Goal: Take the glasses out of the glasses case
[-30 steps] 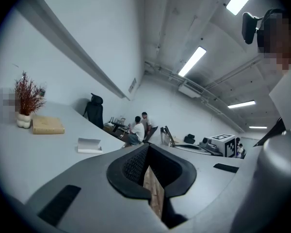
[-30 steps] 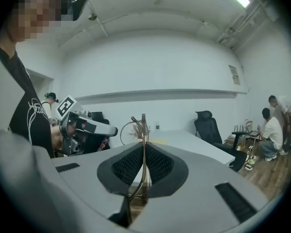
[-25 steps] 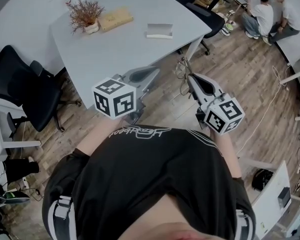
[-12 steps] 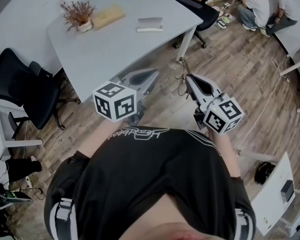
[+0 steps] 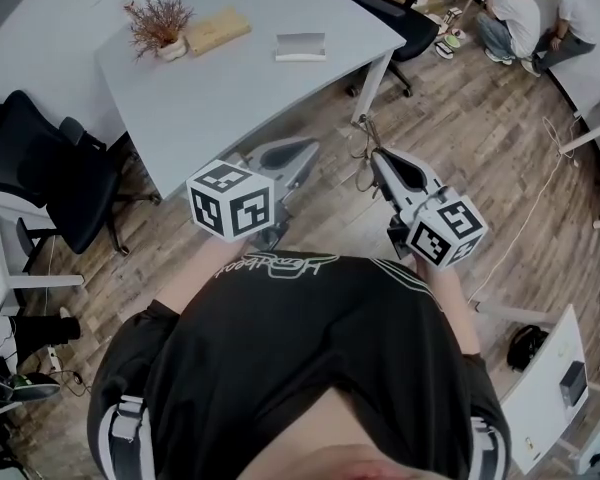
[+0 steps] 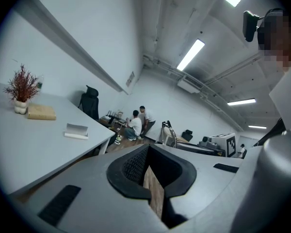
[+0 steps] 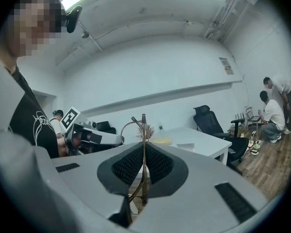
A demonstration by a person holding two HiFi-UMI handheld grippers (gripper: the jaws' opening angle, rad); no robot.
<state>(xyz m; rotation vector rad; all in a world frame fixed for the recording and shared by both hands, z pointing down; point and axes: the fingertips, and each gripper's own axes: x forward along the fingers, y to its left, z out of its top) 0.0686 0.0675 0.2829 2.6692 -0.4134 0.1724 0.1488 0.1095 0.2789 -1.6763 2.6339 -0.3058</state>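
My right gripper (image 5: 378,158) is shut on thin wire-framed glasses (image 7: 143,130); their frame stands upright between the pads and a curved temple arcs off to the left. In the head view the glasses (image 5: 362,143) show as fine wire at the fingertips. My left gripper (image 5: 302,150) is held beside it, level, jaws meeting at the tips with nothing between them (image 6: 146,152). Both hang over the wooden floor, short of the table. A pale open glasses case (image 5: 300,46) lies on the grey table (image 5: 230,98), also seen as the case (image 6: 76,131) in the left gripper view.
A potted dried plant (image 5: 158,30) and a flat wooden box (image 5: 212,31) sit at the table's far left. Black office chairs stand left (image 5: 40,173) and behind the table (image 5: 395,13). Two people (image 5: 525,13) crouch at the far right. A white desk corner (image 5: 540,388) is lower right.
The table sits a little higher and further left in the head view than a second ago. Both grippers keep the same pose before the torso, the glasses still held.
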